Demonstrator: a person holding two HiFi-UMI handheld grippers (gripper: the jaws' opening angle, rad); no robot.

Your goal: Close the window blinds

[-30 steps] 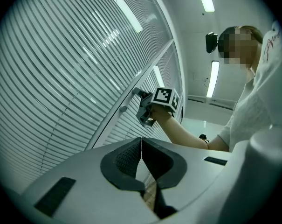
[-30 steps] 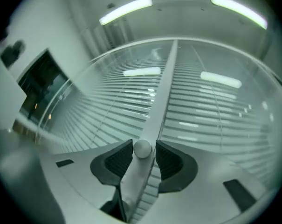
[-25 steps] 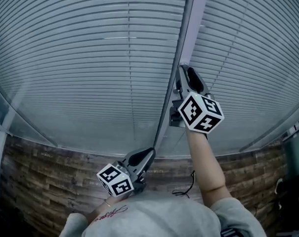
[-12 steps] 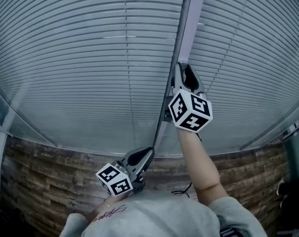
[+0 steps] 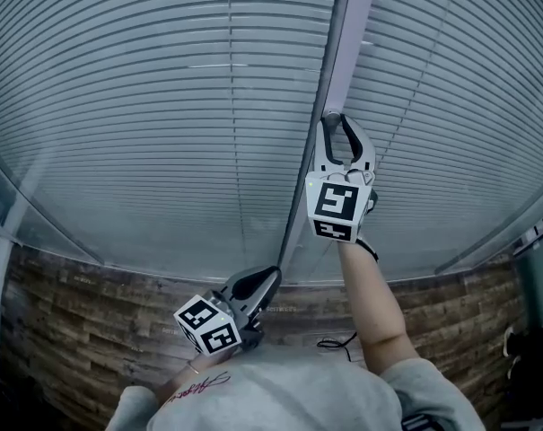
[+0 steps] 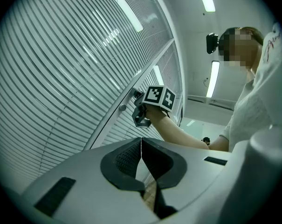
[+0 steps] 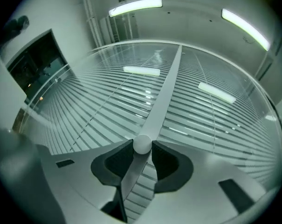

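Observation:
Grey slatted blinds [image 5: 163, 106] hang behind glass on both sides of a pale upright frame bar [image 5: 347, 25]. On that bar sits a small round white knob [image 7: 141, 143]. My right gripper [image 7: 142, 146] is raised to it, and both pads touch the knob's sides, so it is shut on the knob. In the head view the right gripper [image 5: 337, 122] points up along the bar with its marker cube below it. My left gripper [image 5: 273, 275] hangs low by the window's bottom edge, shut and holding nothing; its jaws [image 6: 141, 141] meet. The left gripper view shows the knob [image 6: 123, 108] from the side.
A brown brick-pattern wall [image 5: 91, 312] runs under the window. A black cable [image 5: 338, 341] dangles by my right forearm. A dark screen [image 7: 36, 64] hangs on the wall at the left. Ceiling strip lights reflect in the glass.
My right gripper has rolled around the knob: its marker cube swung left and now hangs straight under the jaws. The left gripper has stayed in place.

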